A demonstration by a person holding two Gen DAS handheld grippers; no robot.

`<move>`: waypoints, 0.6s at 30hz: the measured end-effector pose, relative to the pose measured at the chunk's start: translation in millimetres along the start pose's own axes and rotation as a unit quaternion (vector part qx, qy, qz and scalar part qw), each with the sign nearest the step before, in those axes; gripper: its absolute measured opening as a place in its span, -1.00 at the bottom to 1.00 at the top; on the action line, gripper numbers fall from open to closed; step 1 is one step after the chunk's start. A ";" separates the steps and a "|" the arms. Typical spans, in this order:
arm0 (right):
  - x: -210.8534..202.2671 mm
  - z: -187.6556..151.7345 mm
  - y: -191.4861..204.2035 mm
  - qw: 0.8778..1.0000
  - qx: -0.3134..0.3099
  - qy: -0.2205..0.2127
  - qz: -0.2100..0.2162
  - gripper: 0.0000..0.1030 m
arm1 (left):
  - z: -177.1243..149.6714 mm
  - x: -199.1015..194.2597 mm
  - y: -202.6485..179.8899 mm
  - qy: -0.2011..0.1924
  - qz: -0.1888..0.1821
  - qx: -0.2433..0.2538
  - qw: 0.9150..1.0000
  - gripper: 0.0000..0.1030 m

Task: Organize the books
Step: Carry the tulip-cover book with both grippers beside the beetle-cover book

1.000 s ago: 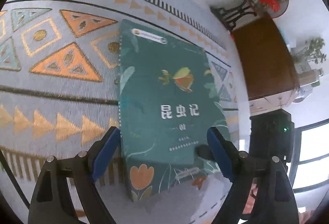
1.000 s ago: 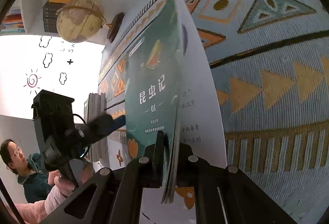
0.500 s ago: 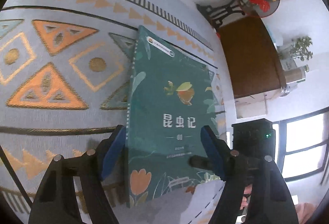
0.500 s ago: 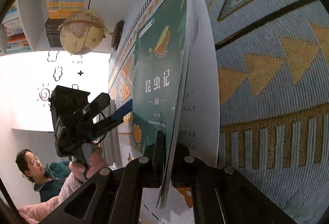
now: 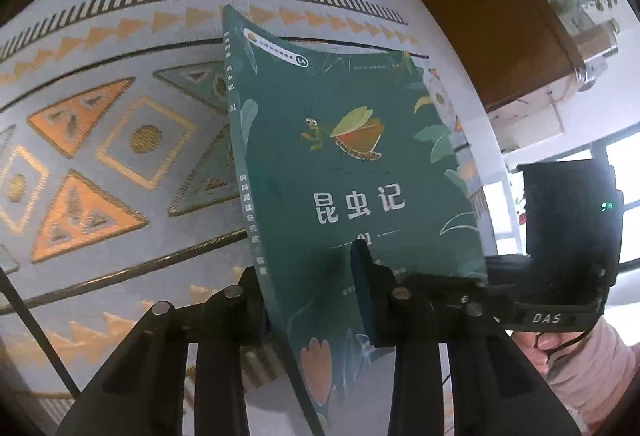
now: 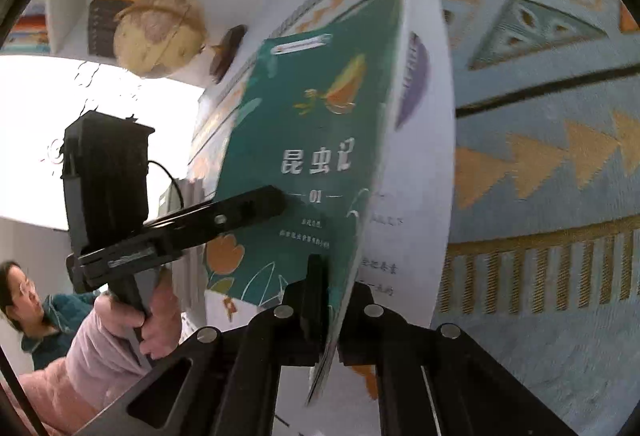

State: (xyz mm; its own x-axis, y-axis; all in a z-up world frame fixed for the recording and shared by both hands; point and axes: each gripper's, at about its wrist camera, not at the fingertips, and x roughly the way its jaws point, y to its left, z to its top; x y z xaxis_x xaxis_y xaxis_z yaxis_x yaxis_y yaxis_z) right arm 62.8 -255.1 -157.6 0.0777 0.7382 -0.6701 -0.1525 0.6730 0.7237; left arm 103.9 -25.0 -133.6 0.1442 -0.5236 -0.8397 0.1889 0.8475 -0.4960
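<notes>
Over a patterned rug (image 5: 120, 163), the left hand-held gripper (image 5: 312, 292) has just closed from wide open onto the green book (image 5: 352, 171). The right hand-held gripper (image 6: 328, 300) pinches its page edge, so both hold it aloft, ready to shelve.

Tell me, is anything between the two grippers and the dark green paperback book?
Nothing visible is. The left gripper, whose jaws have just been closing, pinches the dark green paperback book near its spine, and the right gripper is shut on its open edge.
</notes>
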 end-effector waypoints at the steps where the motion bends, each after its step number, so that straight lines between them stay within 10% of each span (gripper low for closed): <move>1: -1.0 -0.9 3.0 1.000 -0.005 -0.001 -0.001 -0.90 | -1.7 -2.8 0.8 0.000 0.000 0.001 1.000 -0.45; 18: -24.8 -38.9 96.6 0.993 -0.114 -0.037 0.003 -0.88 | -51.5 -103.2 3.4 -0.068 0.032 0.030 0.997 -0.45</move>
State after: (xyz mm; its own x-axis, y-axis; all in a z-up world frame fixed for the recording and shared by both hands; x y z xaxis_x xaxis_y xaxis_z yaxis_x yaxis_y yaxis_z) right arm 7.8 -210.2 -77.5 0.1468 0.7498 -0.6452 -0.3725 0.6462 0.6661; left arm 39.6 36.5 -60.0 0.2866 -0.4793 -0.8295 0.2315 0.8748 -0.4255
